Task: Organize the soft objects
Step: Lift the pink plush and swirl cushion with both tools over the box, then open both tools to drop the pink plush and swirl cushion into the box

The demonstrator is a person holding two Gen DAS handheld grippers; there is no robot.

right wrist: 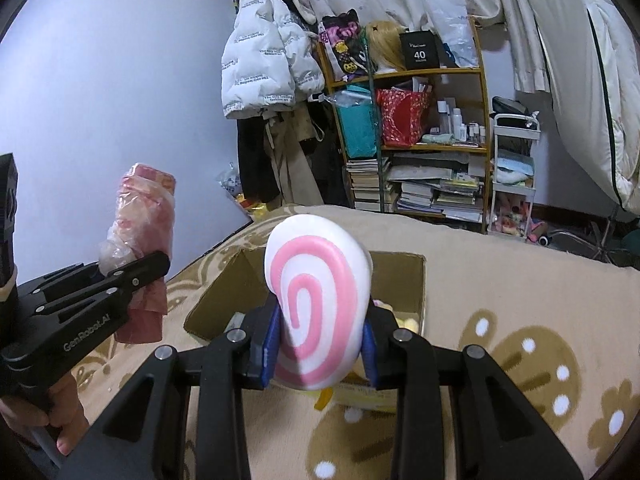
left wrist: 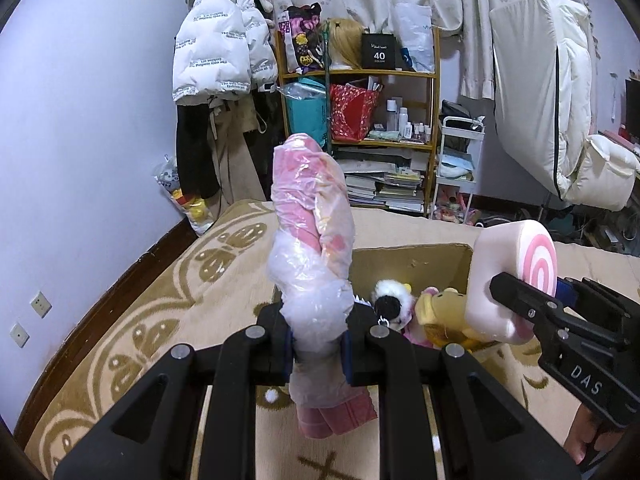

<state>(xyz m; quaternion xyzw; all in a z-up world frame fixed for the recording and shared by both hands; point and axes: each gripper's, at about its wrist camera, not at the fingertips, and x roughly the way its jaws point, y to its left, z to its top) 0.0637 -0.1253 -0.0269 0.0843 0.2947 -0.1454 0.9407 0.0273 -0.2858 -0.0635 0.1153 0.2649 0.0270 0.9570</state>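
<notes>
Both tongs are clamped on soft things above a bed spread with a beige blanket (right wrist: 500, 280) patterned in brown. Left tongs (left wrist: 318, 354) pinch a pink plush wrapped in clear plastic (left wrist: 310, 232), gripped low on its body so that most of it stands upright above the blue pads and a short pink end hangs beneath them. Right tongs (right wrist: 320, 350) squeeze a white cushion with a pink spiral (right wrist: 316, 304), its spiral face turned toward the right wrist camera and its top rising clear of the pads.

An open cardboard box (left wrist: 412, 262) sits on the blanket and serves as the landmark. The wrapped plush is held at the box's left near corner, above the rim. The spiral cushion is held over the box's right side in the left wrist view, hiding part of that wall. Inside the box lie a white plush with a black patch (left wrist: 390, 302) toward the left and a yellow plush (left wrist: 440, 312) just to its right, the two touching.

Beyond the box, past the far edge of the bed, stands a wooden shelf (left wrist: 434, 92) packed with bags, bottles and stacked books. A white puffer jacket (left wrist: 218, 40) hangs to the left of the shelf. A bare hand (right wrist: 60, 412) grips the left tool's handle at the lower left of the right wrist view.
</notes>
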